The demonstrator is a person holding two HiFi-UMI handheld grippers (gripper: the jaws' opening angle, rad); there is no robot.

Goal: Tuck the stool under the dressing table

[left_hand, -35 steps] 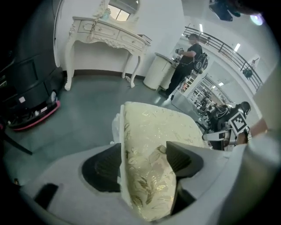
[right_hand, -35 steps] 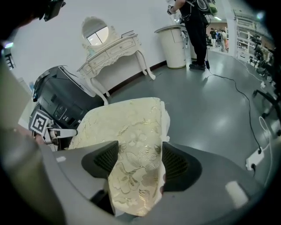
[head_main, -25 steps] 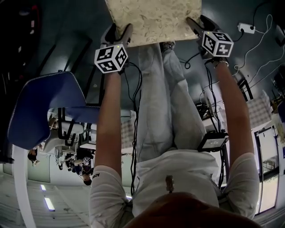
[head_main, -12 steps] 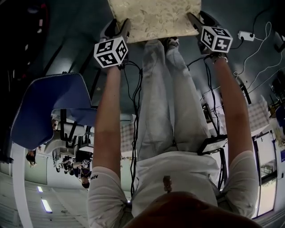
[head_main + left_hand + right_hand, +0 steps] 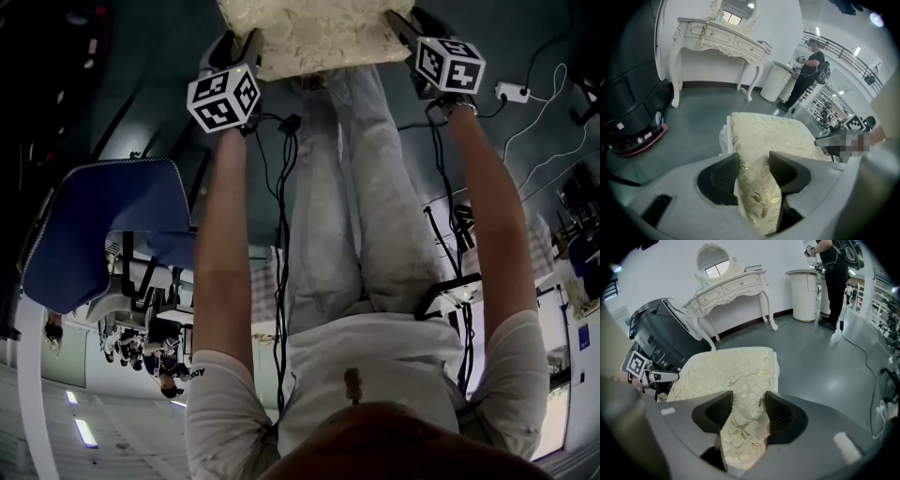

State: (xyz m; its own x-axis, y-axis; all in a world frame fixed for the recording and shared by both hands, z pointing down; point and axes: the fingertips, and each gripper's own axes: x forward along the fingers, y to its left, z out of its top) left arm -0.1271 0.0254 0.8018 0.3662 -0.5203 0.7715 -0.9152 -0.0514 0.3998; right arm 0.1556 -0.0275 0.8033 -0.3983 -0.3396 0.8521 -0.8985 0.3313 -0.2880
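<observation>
Clamped at both side edges: the square stool with a cream, gold-leaf-patterned fabric cushion [image 5: 314, 33], at the top of the head view, just ahead of the person's light-trousered legs [image 5: 366, 197]. Over the grey floor [image 5: 825, 362], and well apart from the white carved dressing table [image 5: 731, 289] with its oval mirror [image 5: 713, 261], set against the white wall beyond. On the stool's left edge, the left gripper [image 5: 236, 49], dark ribbed fingers [image 5: 719, 176] just closed further and pinching a fold of the cushion between them. On the right edge, the right gripper [image 5: 417, 26], its fingers [image 5: 780, 413] likewise just closed further and pressed onto the cushion's rim from both sides. Both bare forearms stretched straight out to the grippers, black cables [image 5: 281, 234] trailing back along the left one. To the left of the stool, a bulky black machine [image 5: 665, 333]; nearer the person, a blue chair seat [image 5: 103, 225]. Beside the dressing table, a white cylindrical stand [image 5: 806, 294] with a person in dark clothes [image 5: 834, 277] next to it. On the floor at the right, a white power strip [image 5: 513, 91] with a loose white cord.
</observation>
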